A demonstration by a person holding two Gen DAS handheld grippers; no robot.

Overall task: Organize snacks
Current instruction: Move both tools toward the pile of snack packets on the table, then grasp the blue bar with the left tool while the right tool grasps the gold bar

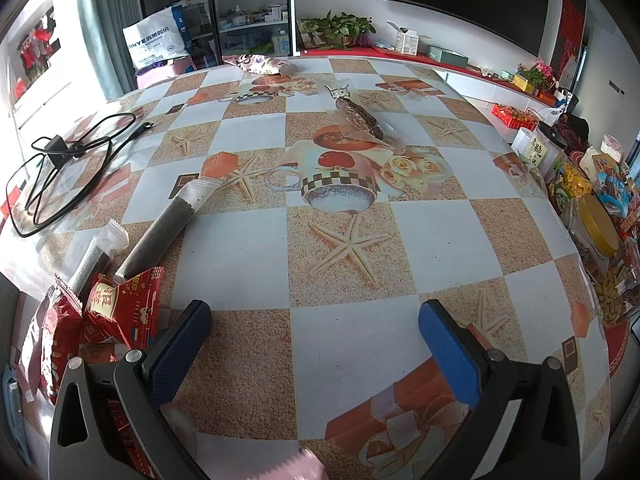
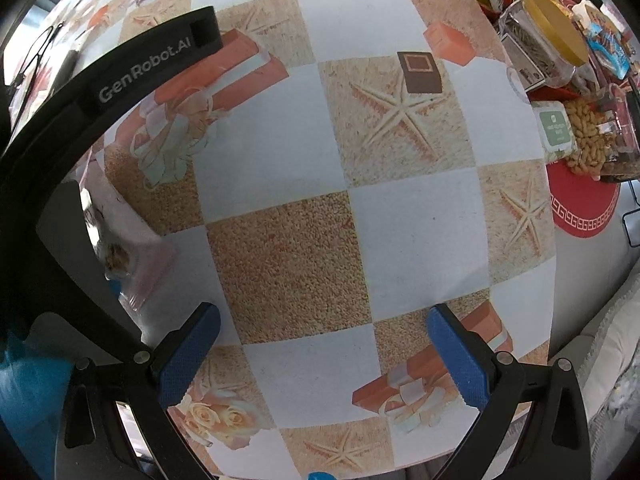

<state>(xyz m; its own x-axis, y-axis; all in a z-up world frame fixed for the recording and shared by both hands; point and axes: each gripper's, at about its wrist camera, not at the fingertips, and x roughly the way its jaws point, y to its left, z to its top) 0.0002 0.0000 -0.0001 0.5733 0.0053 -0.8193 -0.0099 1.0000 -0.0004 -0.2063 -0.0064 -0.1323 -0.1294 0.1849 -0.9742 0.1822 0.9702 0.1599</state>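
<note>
In the left wrist view my left gripper (image 1: 316, 352) is open and empty above the patterned table (image 1: 352, 224). Red snack packets (image 1: 116, 312) lie just left of its left finger. A long dark roll in clear wrap (image 1: 164, 232) and a white-wrapped stick (image 1: 96, 252) lie behind them. A clear bag with a dark snack (image 1: 356, 114) lies far ahead, a patterned bag (image 1: 260, 65) at the far edge. In the right wrist view my right gripper (image 2: 324, 356) is open and empty over the table (image 2: 288, 264). The left gripper's black body (image 2: 132, 80) crosses that view's left, with a clear pink-edged snack packet (image 2: 128, 268) under it.
Black cables (image 1: 68, 168) lie at the table's left. A crowd of snacks sits at the right edge: a yellow-lidded jar (image 1: 596, 228) (image 2: 556, 32), a bag of peanuts (image 2: 588, 140), a red mat (image 2: 580, 208). The near table edge (image 2: 440, 456) is close.
</note>
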